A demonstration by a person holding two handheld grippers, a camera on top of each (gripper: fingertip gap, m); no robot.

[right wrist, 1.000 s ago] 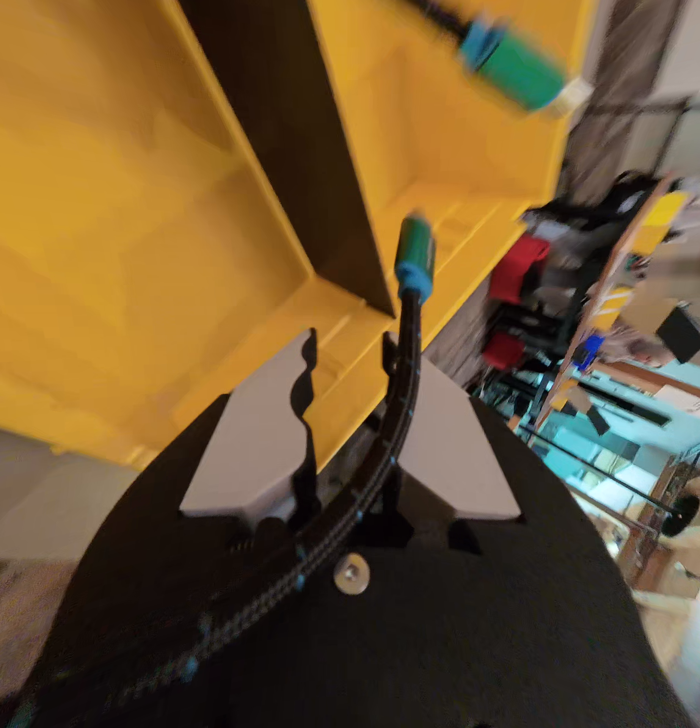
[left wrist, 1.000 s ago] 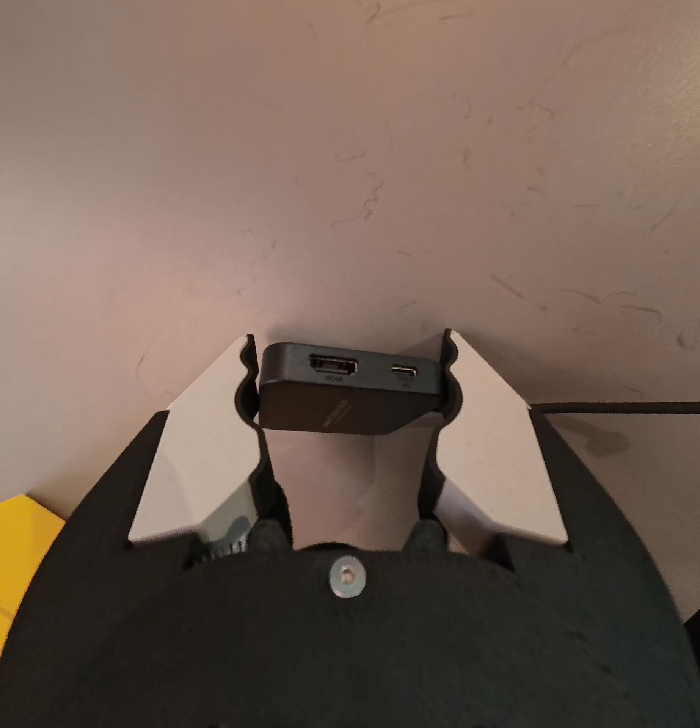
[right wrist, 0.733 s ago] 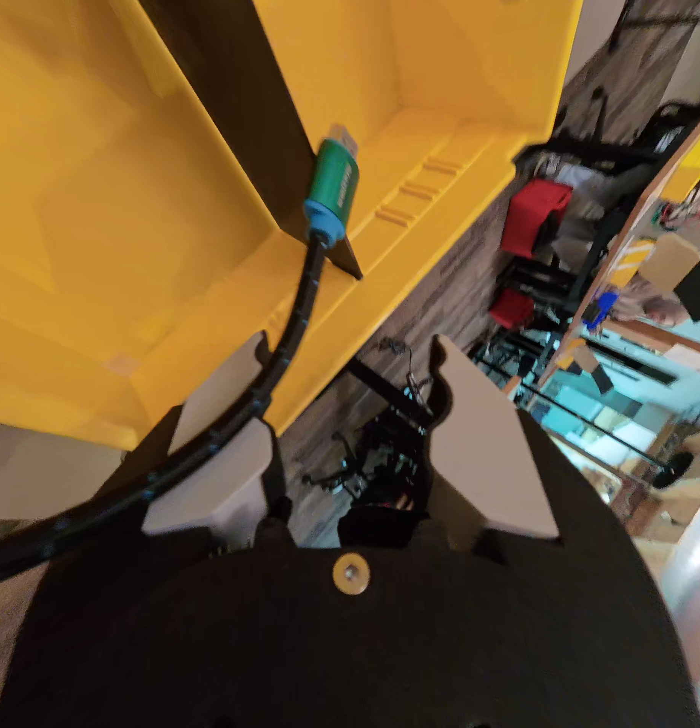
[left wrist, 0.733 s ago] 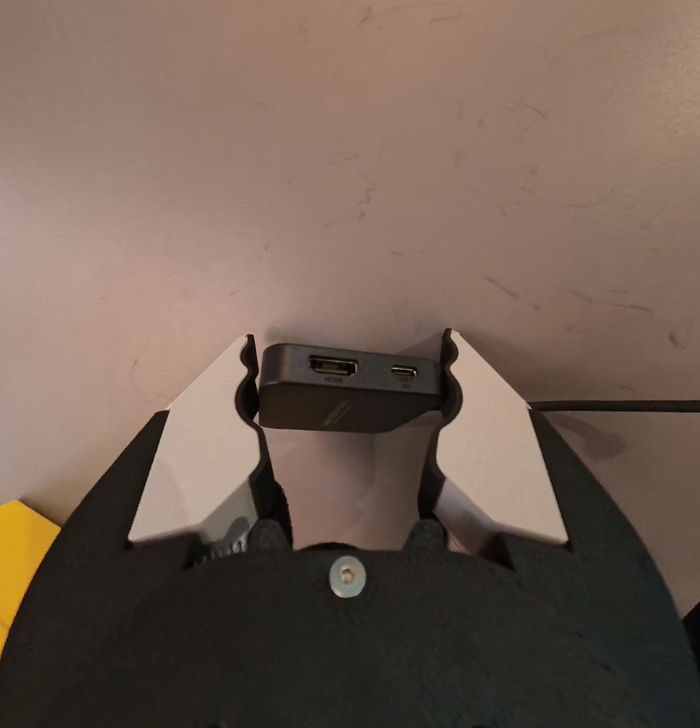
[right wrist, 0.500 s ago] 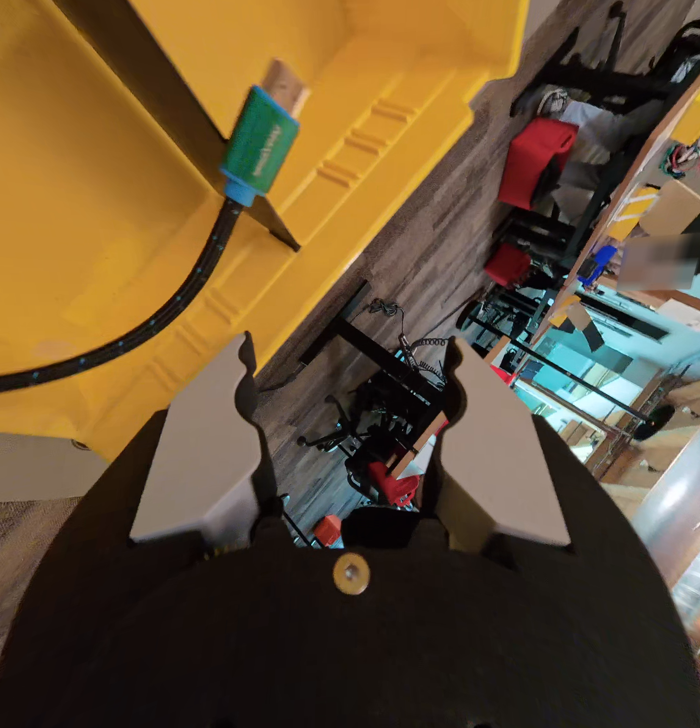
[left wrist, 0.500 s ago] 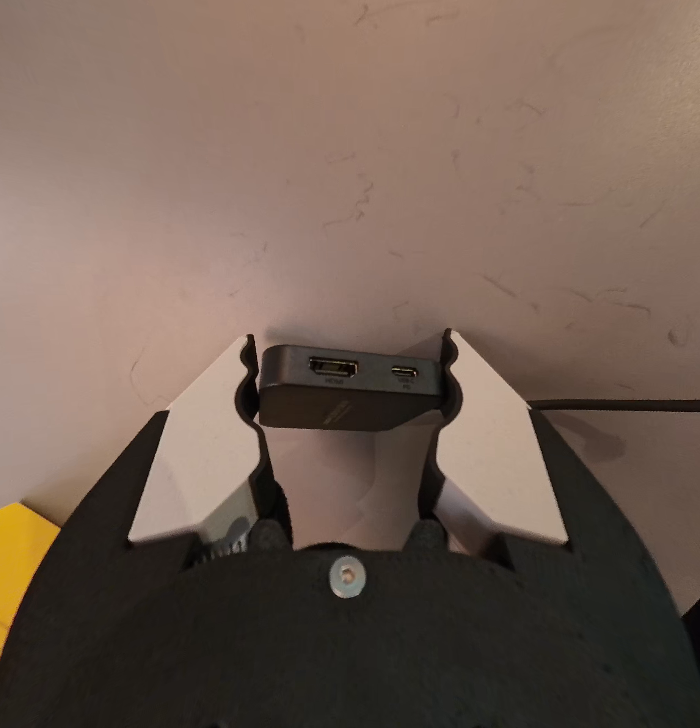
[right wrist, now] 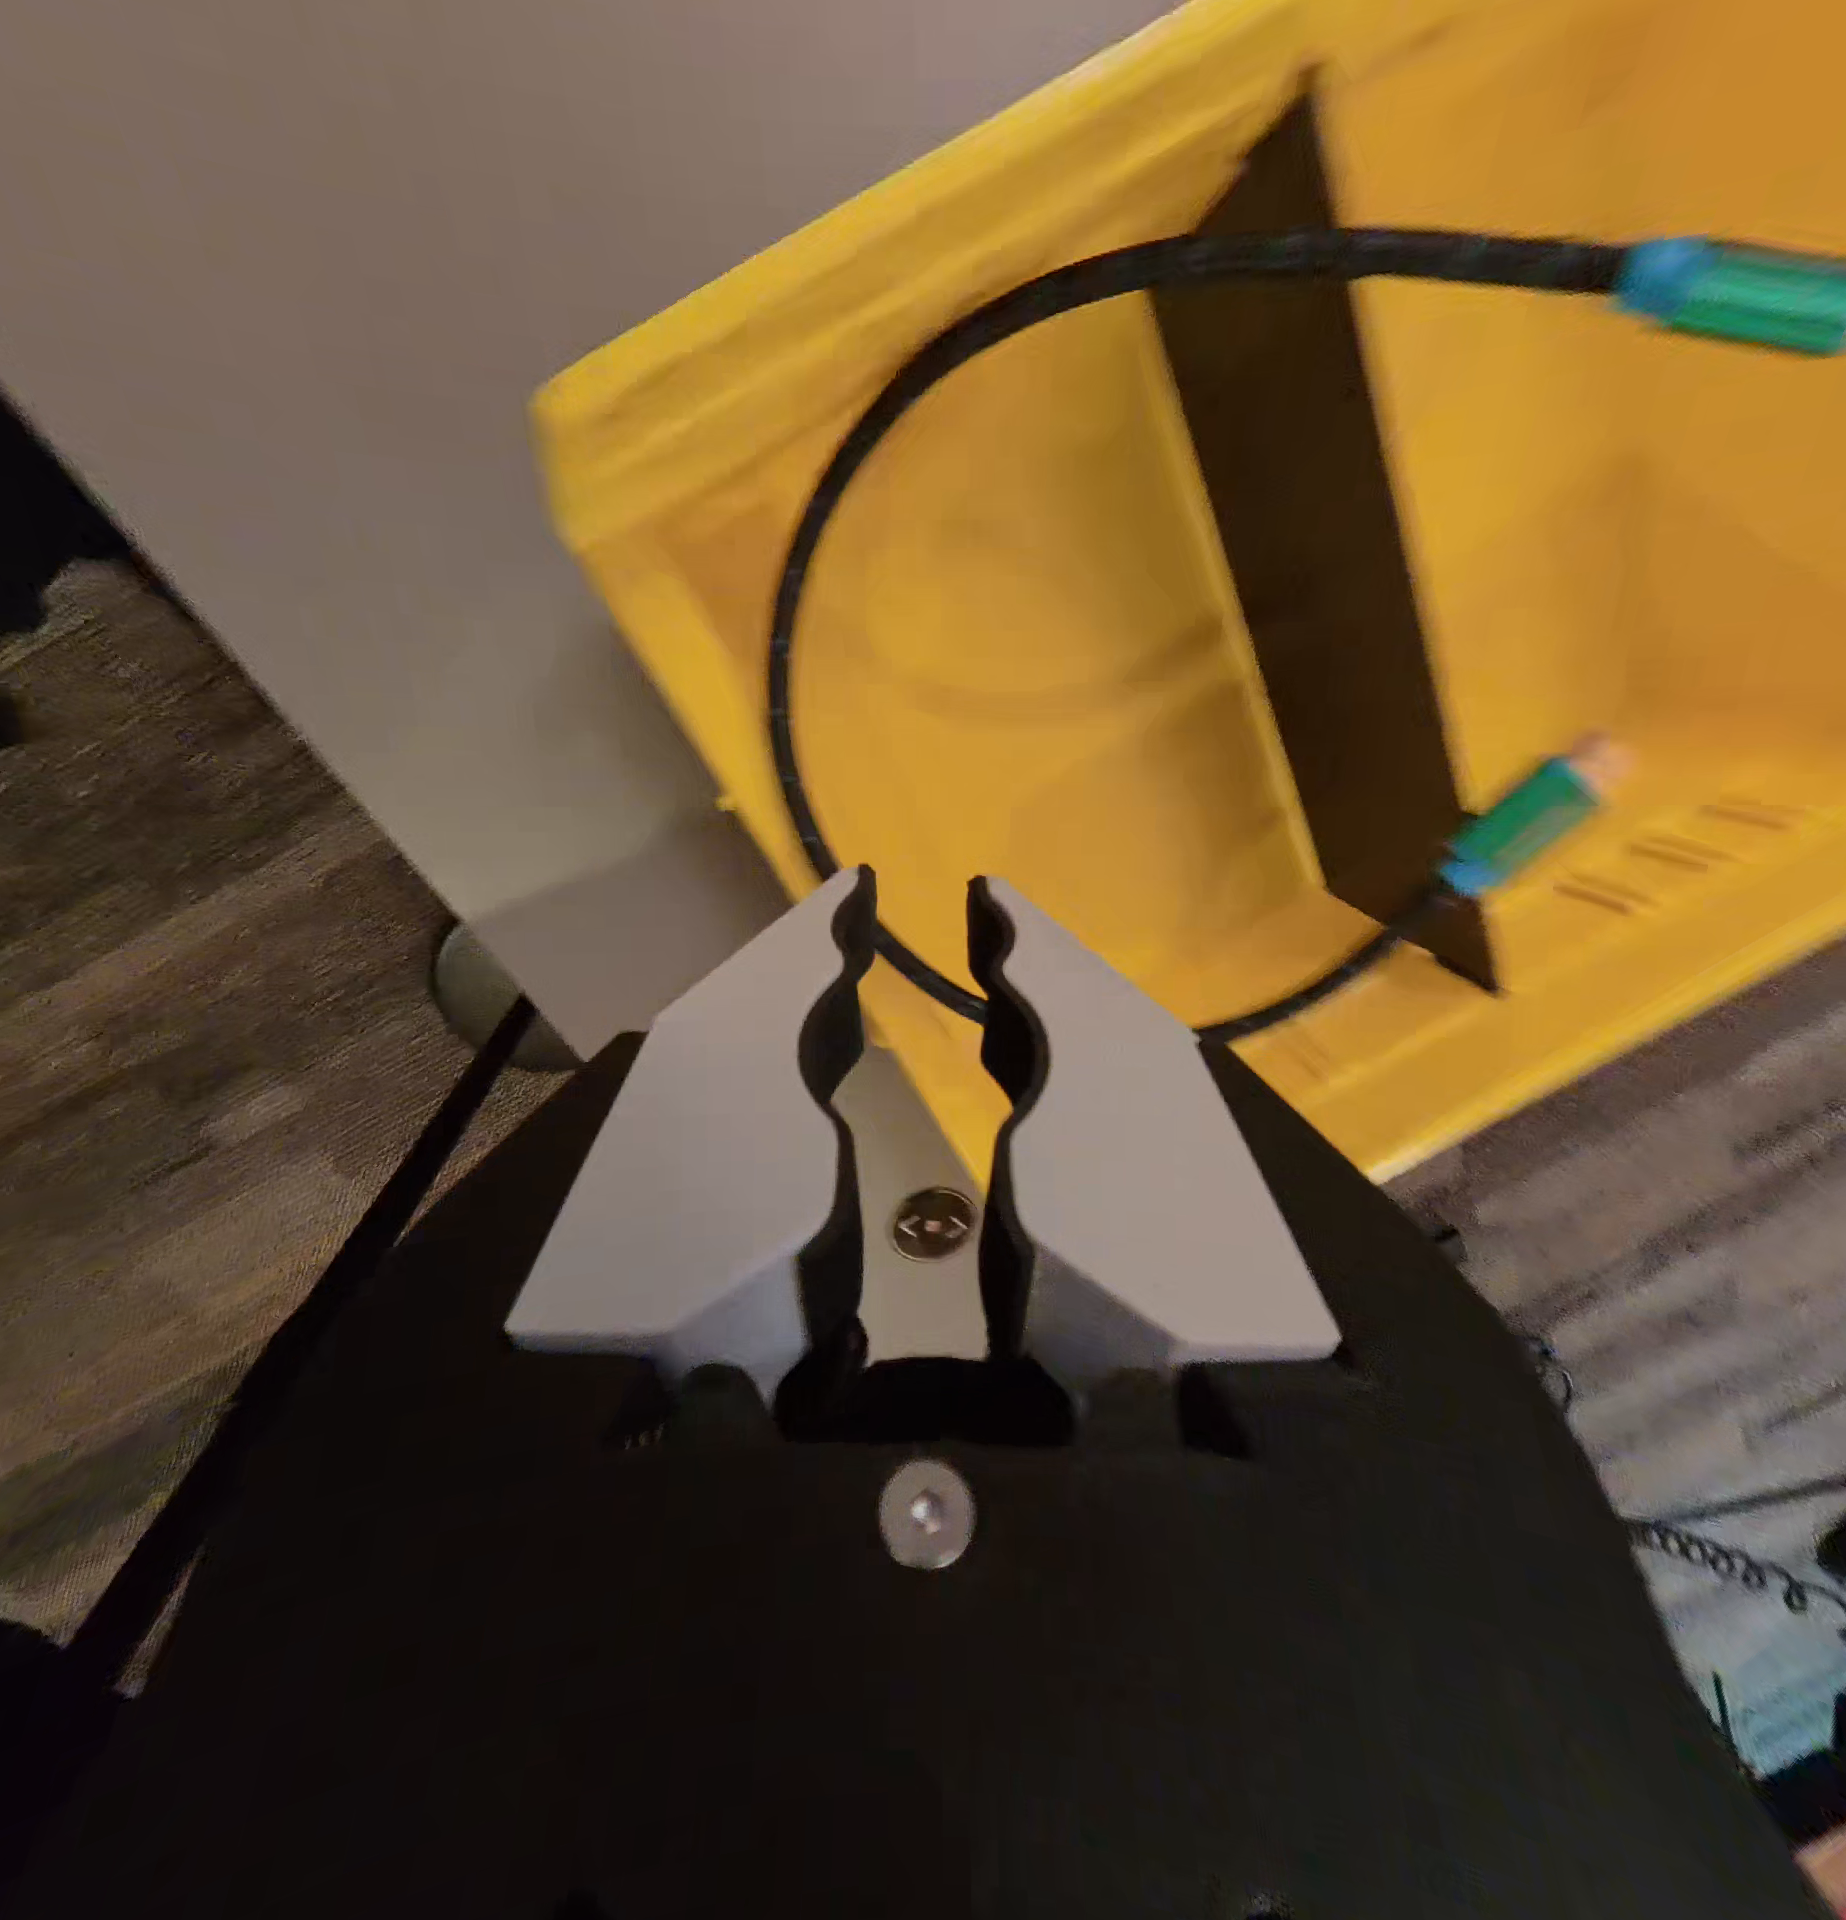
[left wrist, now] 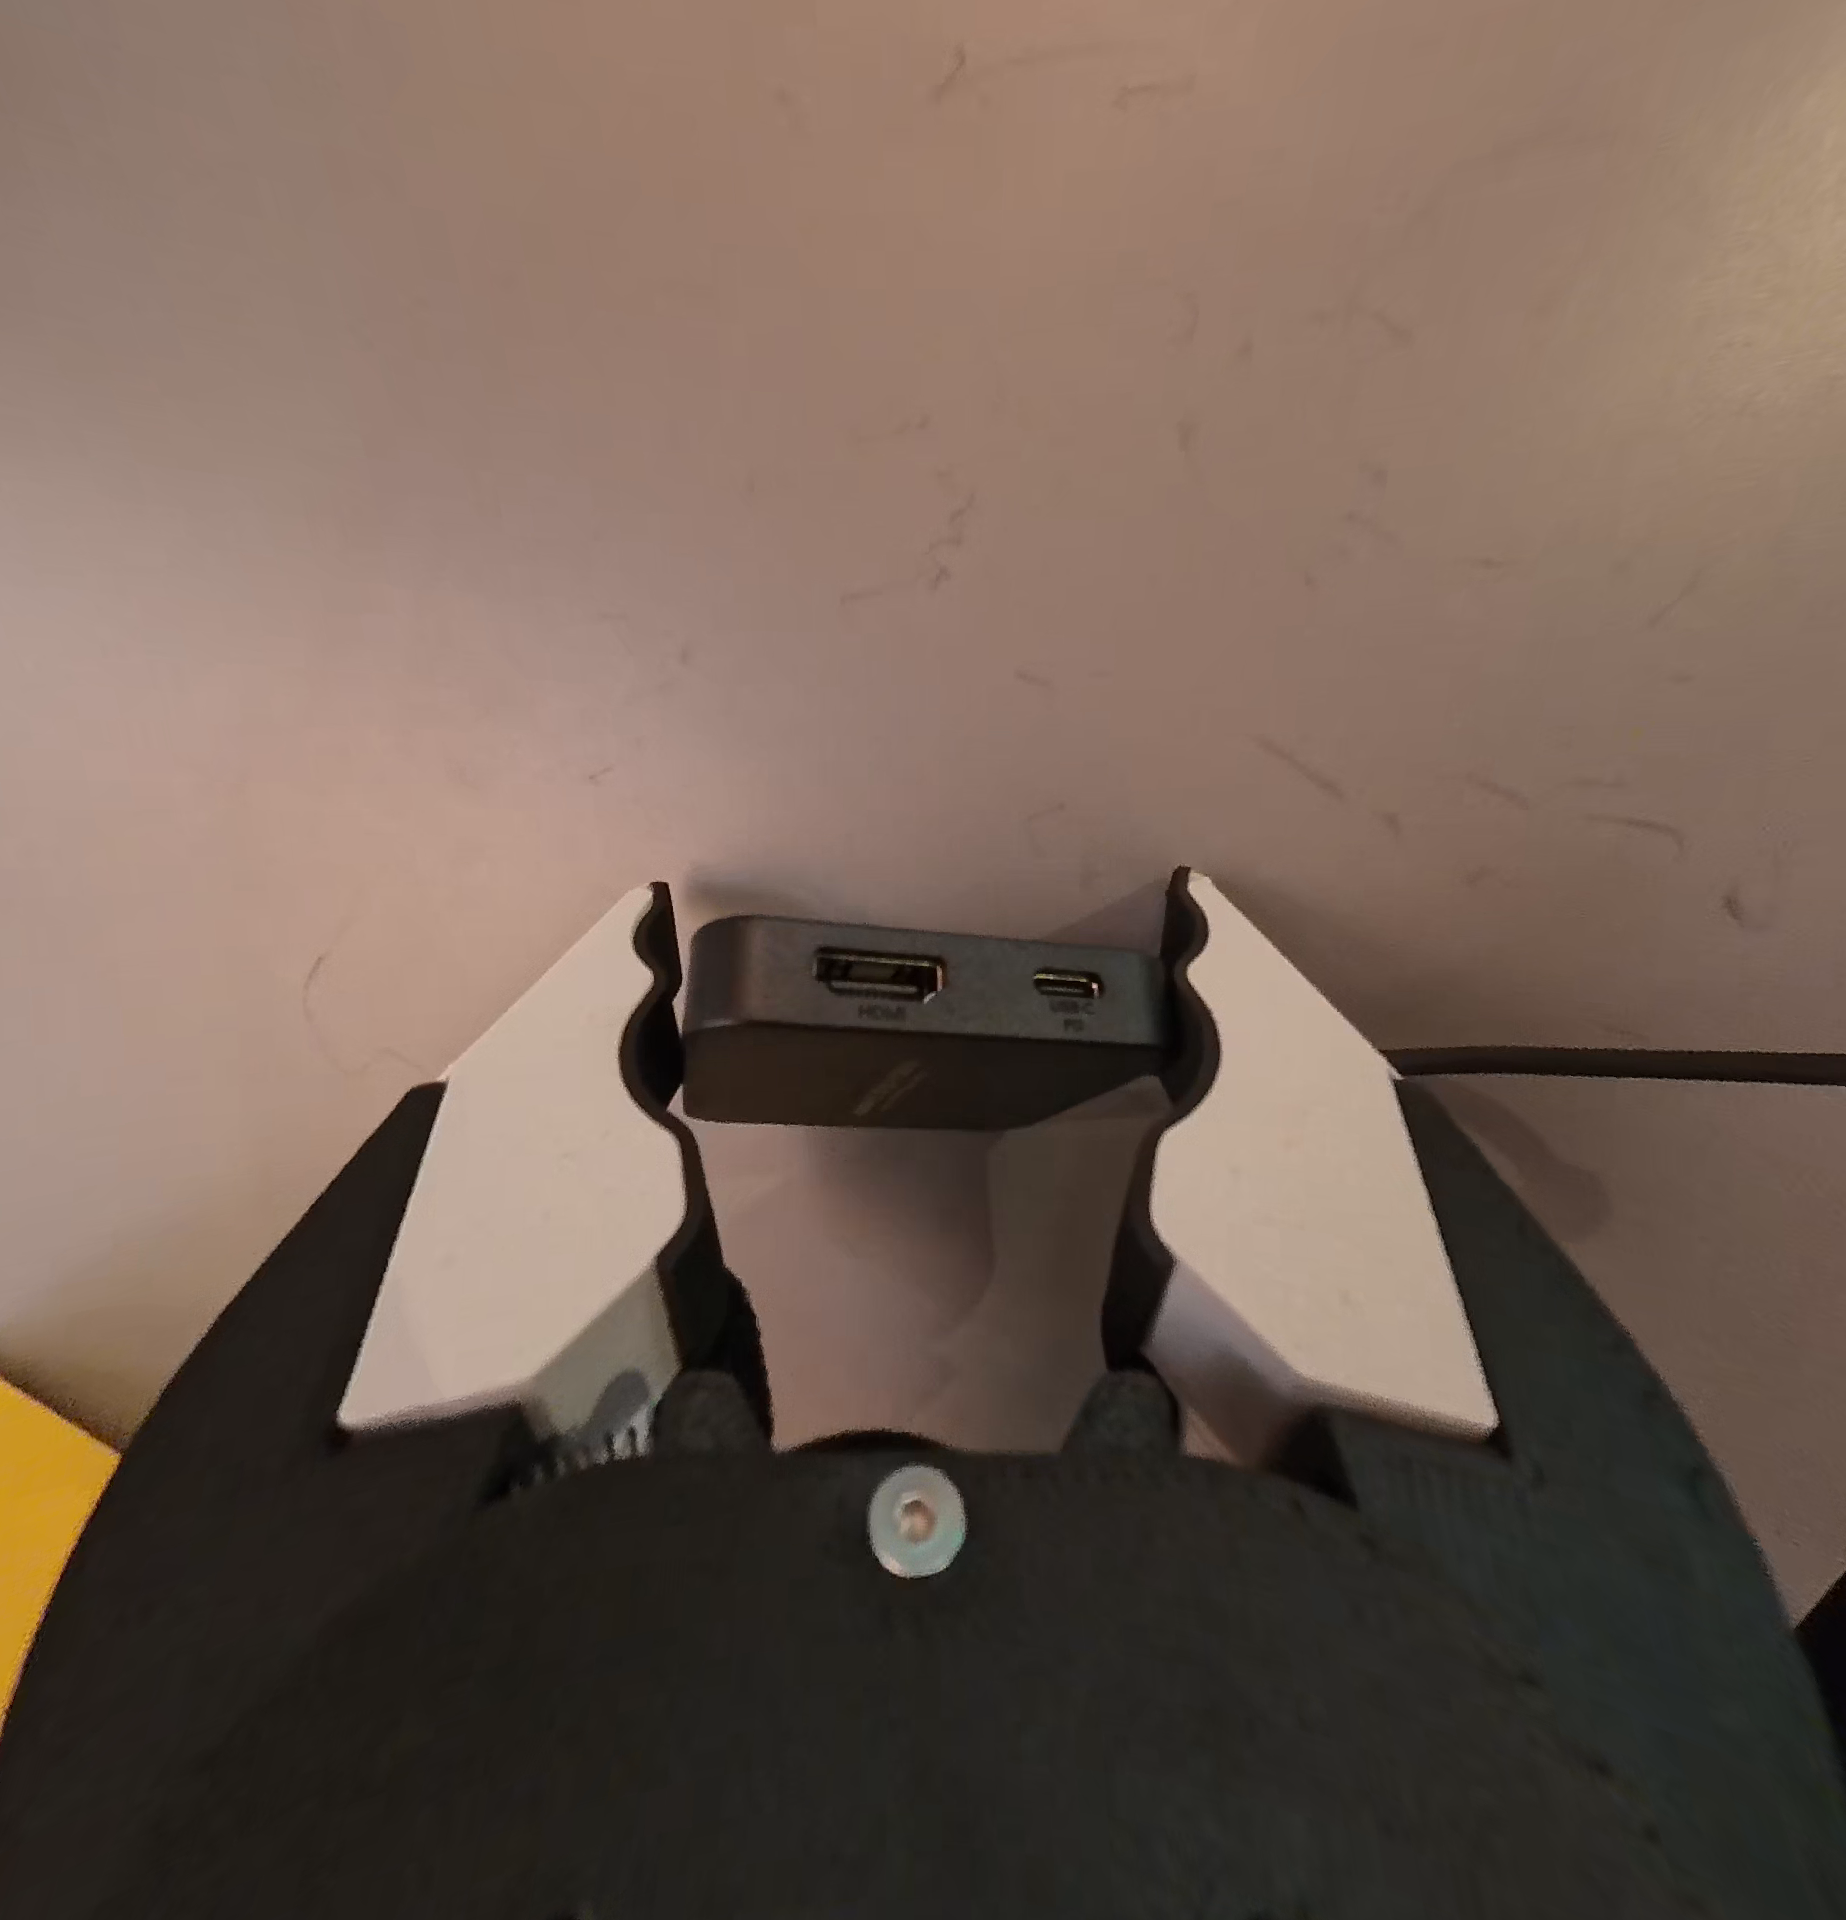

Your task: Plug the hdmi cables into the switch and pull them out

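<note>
The switch (left wrist: 929,1023), a small dark box that looked light and rigid, sat clamped by its two short sides between the fingers (left wrist: 545,1143) of the left gripper (left wrist: 924,997), held off the pale table (left wrist: 898,416), its long face with two empty sockets turned away from the fingers. One thin dark lead (left wrist: 1625,1062) ran off beyond the right finger. The right gripper (right wrist: 919,894) had its fingers nearly together with a narrow gap and nothing between them. Just past their tips curved one braided black HDMI cable (right wrist: 794,623), stiff enough to hold a loop, lying in the yellow bin (right wrist: 690,436) across a dark divider (right wrist: 1303,520). Two green plugs (right wrist: 1521,821) showed, one on each side of the divider; their hard shells, not the springy cord, seemed the place to grip. One bin, one divider.
</note>
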